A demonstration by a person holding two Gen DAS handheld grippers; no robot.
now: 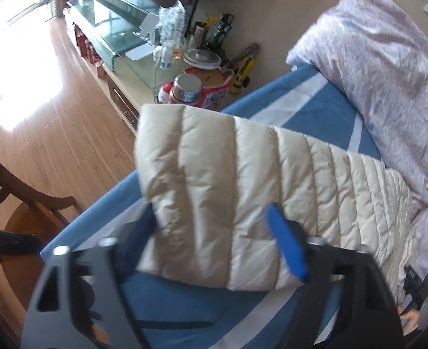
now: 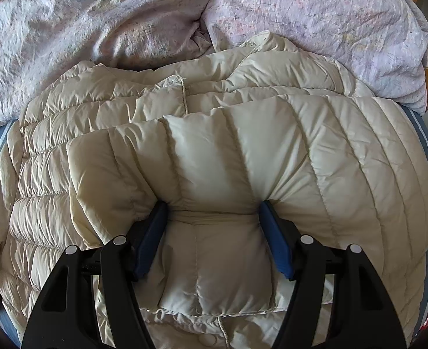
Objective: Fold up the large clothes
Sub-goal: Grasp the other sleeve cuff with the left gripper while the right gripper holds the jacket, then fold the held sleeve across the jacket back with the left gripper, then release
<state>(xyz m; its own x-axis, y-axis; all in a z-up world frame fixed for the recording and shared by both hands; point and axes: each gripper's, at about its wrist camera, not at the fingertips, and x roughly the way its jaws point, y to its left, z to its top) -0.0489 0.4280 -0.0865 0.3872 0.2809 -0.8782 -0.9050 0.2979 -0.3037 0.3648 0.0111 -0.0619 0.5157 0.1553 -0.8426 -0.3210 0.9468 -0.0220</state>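
A cream quilted puffer jacket point(image 1: 214, 160) lies across a bed with a blue sheet point(image 1: 316, 116). In the left wrist view its near end is folded and raised off the sheet, reaching past the bed's edge. My left gripper point(image 1: 214, 226) has that end between its jaws, a blue pad point(image 1: 286, 247) pressed on the right side. In the right wrist view the jacket point(image 2: 301, 145) fills the bed in loose folds. My right gripper point(image 2: 214, 224) is shut on a thick fold, and the fabric bulges around both pads.
A lilac patterned duvet point(image 2: 97, 29) is heaped along the far side of the bed. Past the bed's edge are a wooden floor point(image 1: 39, 101), a low cabinet point(image 1: 118, 93) with a glass tank, tins and bottles, and a dark wooden chair point(image 1: 24, 192) at the left.
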